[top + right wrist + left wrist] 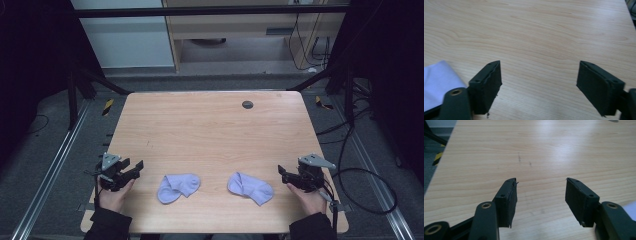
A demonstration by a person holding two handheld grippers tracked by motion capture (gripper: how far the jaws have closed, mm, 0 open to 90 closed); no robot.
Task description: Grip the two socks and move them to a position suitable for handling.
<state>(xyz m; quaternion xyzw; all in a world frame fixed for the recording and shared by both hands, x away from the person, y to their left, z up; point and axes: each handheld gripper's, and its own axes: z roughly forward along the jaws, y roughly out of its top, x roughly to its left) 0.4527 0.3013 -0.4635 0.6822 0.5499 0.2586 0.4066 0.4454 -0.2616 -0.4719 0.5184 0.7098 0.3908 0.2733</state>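
Two pale lilac socks lie near the front of the wooden table (pixel 210 125). The left sock (pixel 178 187) is folded over on itself; the right sock (pixel 250 188) lies slantwise. My left gripper (pixel 134 168) rests at the table's front left, a short way left of the left sock, jaws wide apart over bare wood (pixel 541 192). My right gripper (pixel 283 172) sits at the front right, just right of the right sock, also open with nothing between the jaws (pixel 539 80). A corner of the right sock (pixel 439 82) shows at the left edge of the right gripper view.
A small dark round cap (pixel 247 104) is set into the table near its far edge. Metal rails (pixel 55 165) run along both sides of the table, and a black cable (pixel 370 195) loops on the floor at the right.
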